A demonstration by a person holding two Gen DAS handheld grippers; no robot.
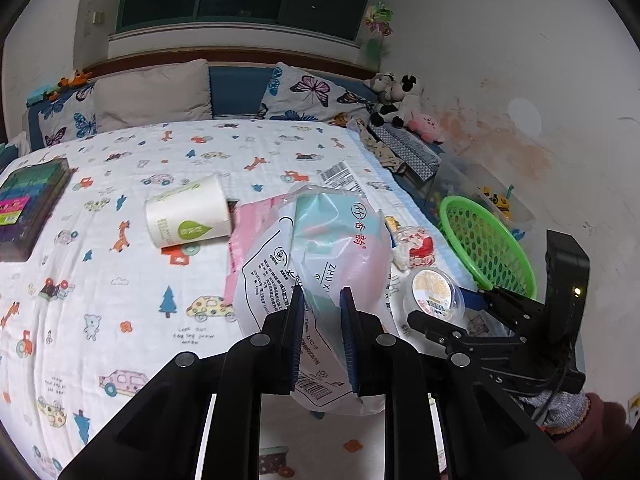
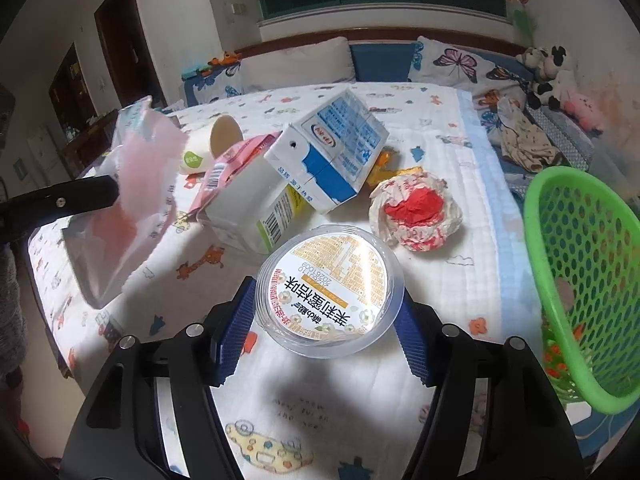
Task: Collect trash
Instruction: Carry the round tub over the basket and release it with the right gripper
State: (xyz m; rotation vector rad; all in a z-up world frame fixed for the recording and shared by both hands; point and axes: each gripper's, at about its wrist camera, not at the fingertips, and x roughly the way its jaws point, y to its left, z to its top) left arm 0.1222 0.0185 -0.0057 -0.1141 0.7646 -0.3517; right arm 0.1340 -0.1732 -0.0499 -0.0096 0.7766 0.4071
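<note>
left claw point(image 1: 322, 292) clamps plastic bag point(image 1: 316, 248) | right claw point(image 2: 326, 316) straddles clear tub point(image 2: 330, 290) (pads touching?)

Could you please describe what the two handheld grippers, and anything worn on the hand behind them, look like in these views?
Both the left gripper and the right gripper are matte black angular plastic frames with round silver screw heads, and each finger carries a ribbed blue pad. In the left wrist view, the right one has a black box-shaped body with a small lit dot and a black cable. The hand behind it wears a speckled grey knitted glove and a dark reddish sleeve.
</note>
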